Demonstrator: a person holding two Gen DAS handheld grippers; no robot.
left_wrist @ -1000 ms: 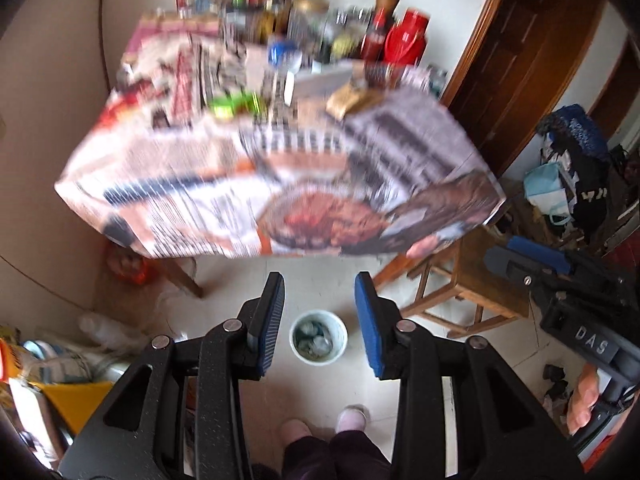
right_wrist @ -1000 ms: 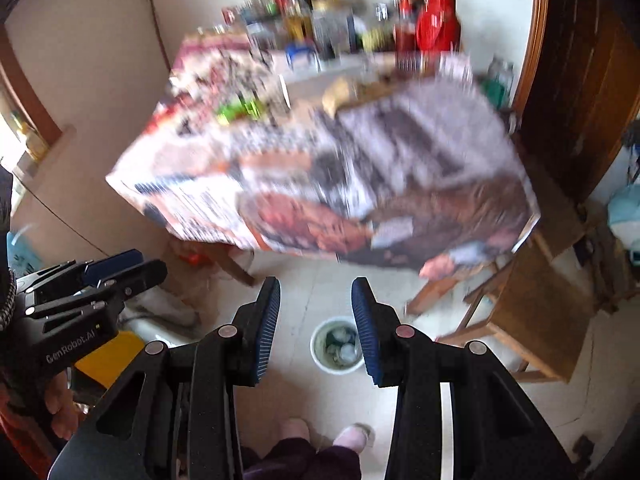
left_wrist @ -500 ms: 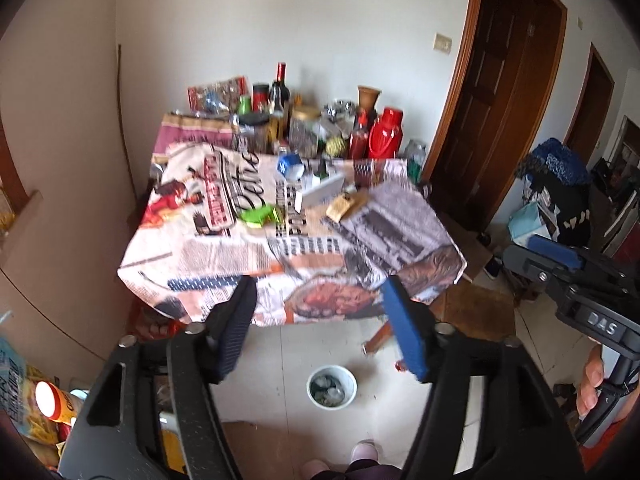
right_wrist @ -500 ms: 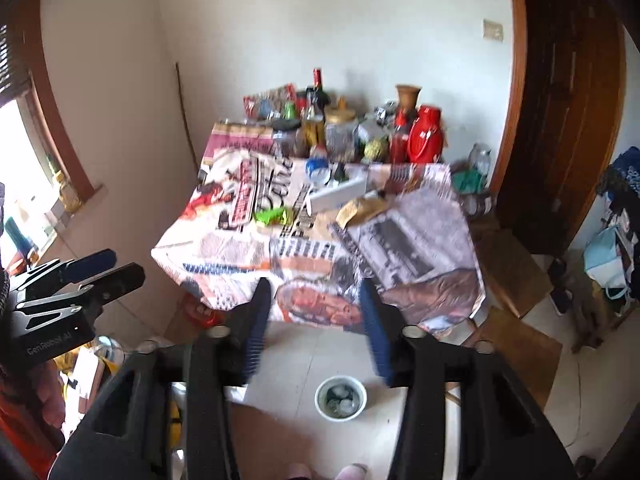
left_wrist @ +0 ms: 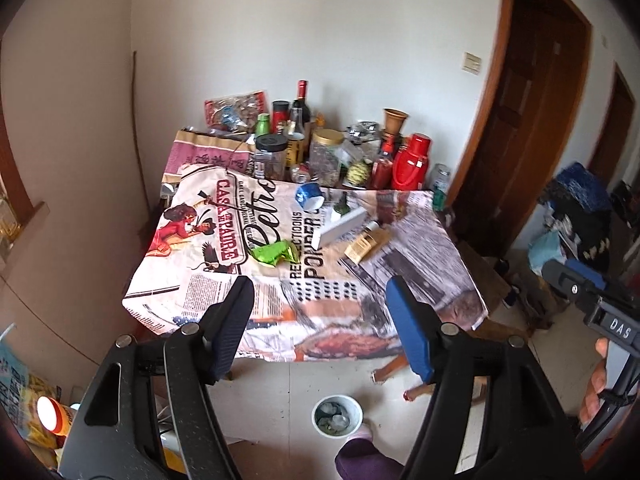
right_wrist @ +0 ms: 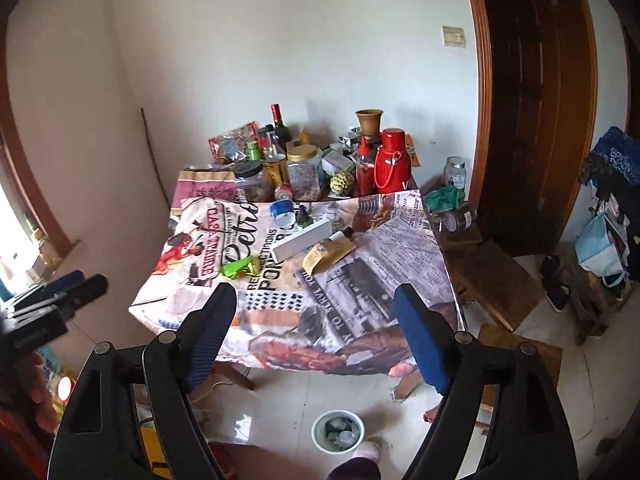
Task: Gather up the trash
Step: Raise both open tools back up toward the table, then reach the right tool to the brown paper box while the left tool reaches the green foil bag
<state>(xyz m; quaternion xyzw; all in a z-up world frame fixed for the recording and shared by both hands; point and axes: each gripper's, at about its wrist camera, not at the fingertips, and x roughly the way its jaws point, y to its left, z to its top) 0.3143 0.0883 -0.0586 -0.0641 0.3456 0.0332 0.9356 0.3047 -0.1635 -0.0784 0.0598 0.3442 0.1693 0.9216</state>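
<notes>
On the printed tablecloth lie a crumpled green wrapper [left_wrist: 274, 253] [right_wrist: 239, 267], a long white box [left_wrist: 342, 226] [right_wrist: 302, 239], a tan packet [left_wrist: 366, 245] [right_wrist: 328, 255], a small dark bottle [right_wrist: 304, 216] and a blue-and-white cup on its side [left_wrist: 309, 197] [right_wrist: 283, 210]. A small white bin [left_wrist: 337, 416] [right_wrist: 338, 431] with trash in it stands on the floor in front of the table. My left gripper [left_wrist: 320, 320] and my right gripper [right_wrist: 314, 332] are both wide open and empty, held high and well short of the table's near edge.
Jars, bottles and a red thermos [right_wrist: 392, 164] crowd the back of the table [left_wrist: 192, 300]. Wooden stools [right_wrist: 496, 280] and a dark door [right_wrist: 532, 100] stand to the right. Bags and boxes [left_wrist: 36, 412] lie on the floor at left. My feet [right_wrist: 366, 450] are next to the bin.
Both grippers have risen and tilted up from the floor to the table, and both have opened wider. The view has gone from blurred to sharp.
</notes>
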